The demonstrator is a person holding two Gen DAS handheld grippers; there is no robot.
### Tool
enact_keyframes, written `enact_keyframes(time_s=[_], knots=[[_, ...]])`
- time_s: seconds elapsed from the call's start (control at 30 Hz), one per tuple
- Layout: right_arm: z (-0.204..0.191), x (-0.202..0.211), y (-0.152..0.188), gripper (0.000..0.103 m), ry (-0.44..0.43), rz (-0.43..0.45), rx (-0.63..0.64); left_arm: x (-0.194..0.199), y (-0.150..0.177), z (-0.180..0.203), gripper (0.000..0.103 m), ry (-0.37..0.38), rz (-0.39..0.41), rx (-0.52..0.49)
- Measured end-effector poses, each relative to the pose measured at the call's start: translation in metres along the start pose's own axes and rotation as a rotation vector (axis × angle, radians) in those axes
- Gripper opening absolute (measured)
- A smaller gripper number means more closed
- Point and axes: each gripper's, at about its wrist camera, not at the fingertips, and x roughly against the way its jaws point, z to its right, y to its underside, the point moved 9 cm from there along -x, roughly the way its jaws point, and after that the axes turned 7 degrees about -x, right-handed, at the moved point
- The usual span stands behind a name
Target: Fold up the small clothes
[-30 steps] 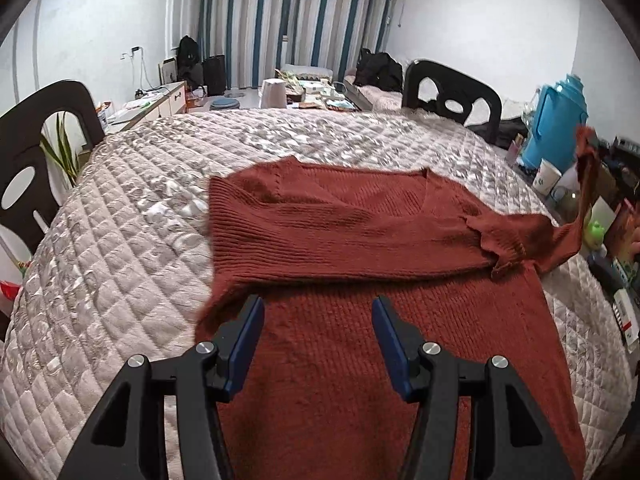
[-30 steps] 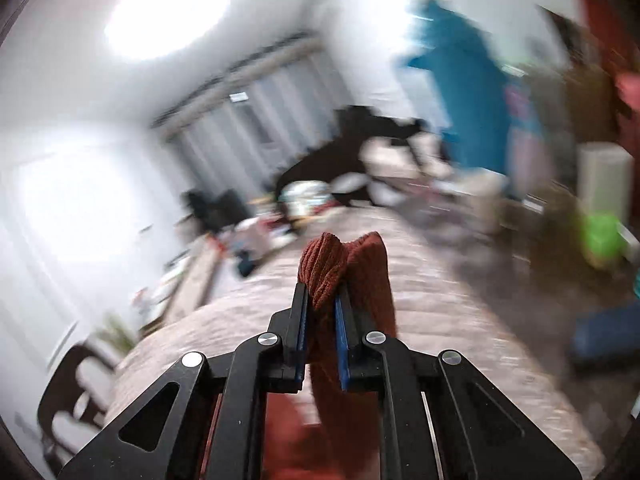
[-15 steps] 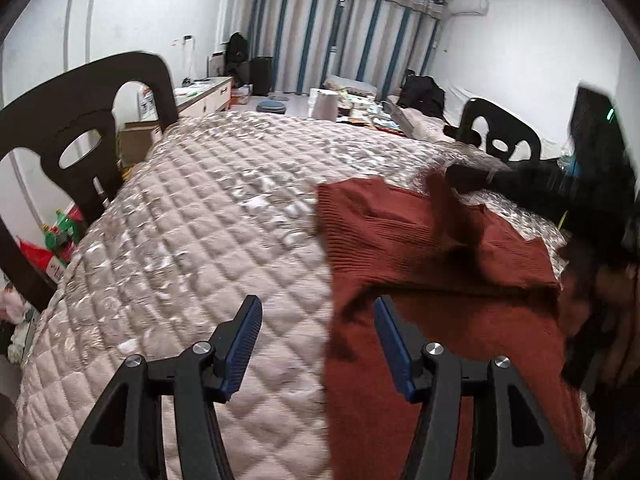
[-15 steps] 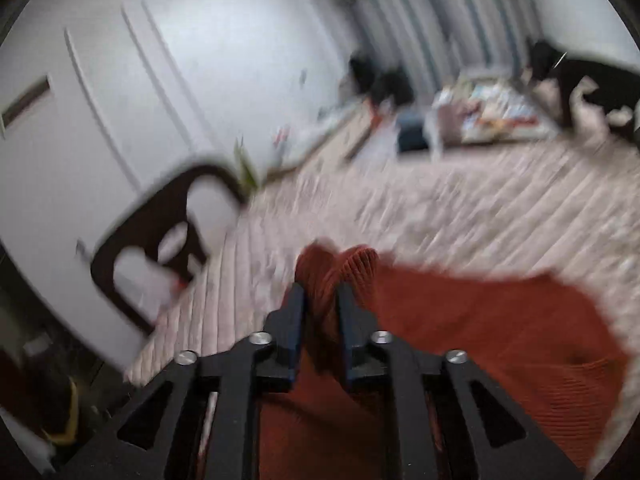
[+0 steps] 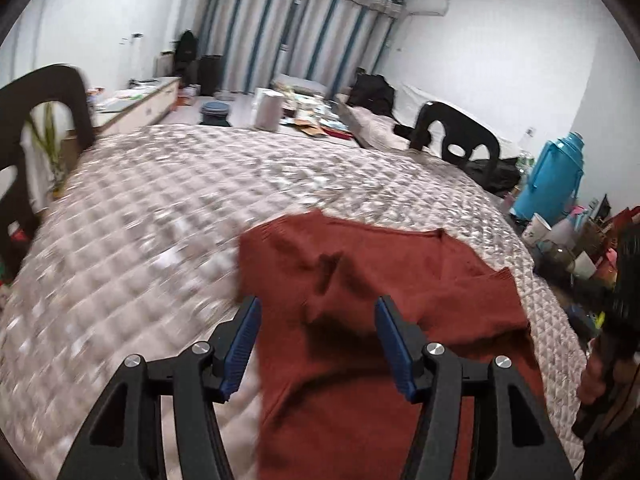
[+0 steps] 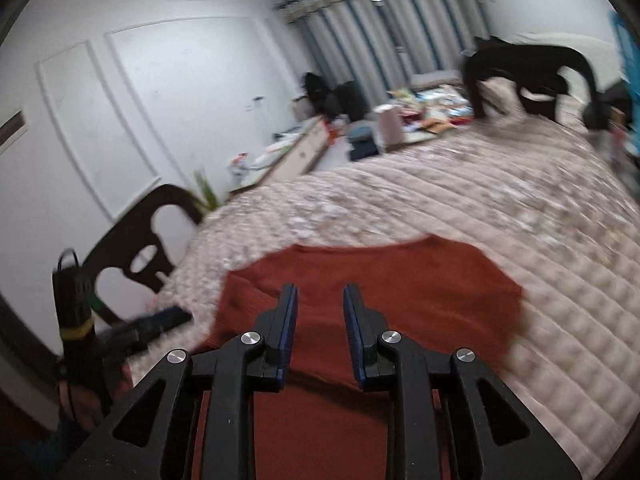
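Observation:
A rust-red knitted sweater (image 5: 380, 280) lies on the quilted beige table cover (image 5: 160, 220), both sleeves folded across its body. My left gripper (image 5: 316, 312) hovers open over the sweater's left edge, with nothing between its blue pads. In the right wrist view the sweater (image 6: 400, 280) fills the centre. My right gripper (image 6: 320, 296) stands open just above it, and no cloth is between its pads. The left gripper's dark body (image 6: 76, 320) shows at the left edge of that view. The right gripper's handle (image 5: 624, 280) and a hand (image 5: 600, 368) show at the right edge of the left wrist view.
Dark chairs stand at the table's left (image 5: 24, 120) and far right (image 5: 460, 144). A blue thermos (image 5: 554, 176), cups (image 5: 536, 232) and clutter crowd the right side. Bare quilt stretches left of and beyond the sweater.
My right gripper swung in over the sweater with the sleeve, came down and opened; the sleeve now lies across the body. My left gripper moved sideways to the sweater's left edge.

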Motion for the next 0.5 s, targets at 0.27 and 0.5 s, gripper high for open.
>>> enact_keyframes(time_s=[0.27, 0.5], knots=[[0.069, 0.022, 0.009, 0.024, 0.095, 0.022, -0.159, -0.062, 0.004, 0.038, 0.025, 0.100, -0.168, -0.092], [0.081, 0.015, 0.010, 0.024, 0.114, 0.010, -0.168, -0.019, -0.014, 0.042, 0.010, 0.179, -0.011, -0.085]])
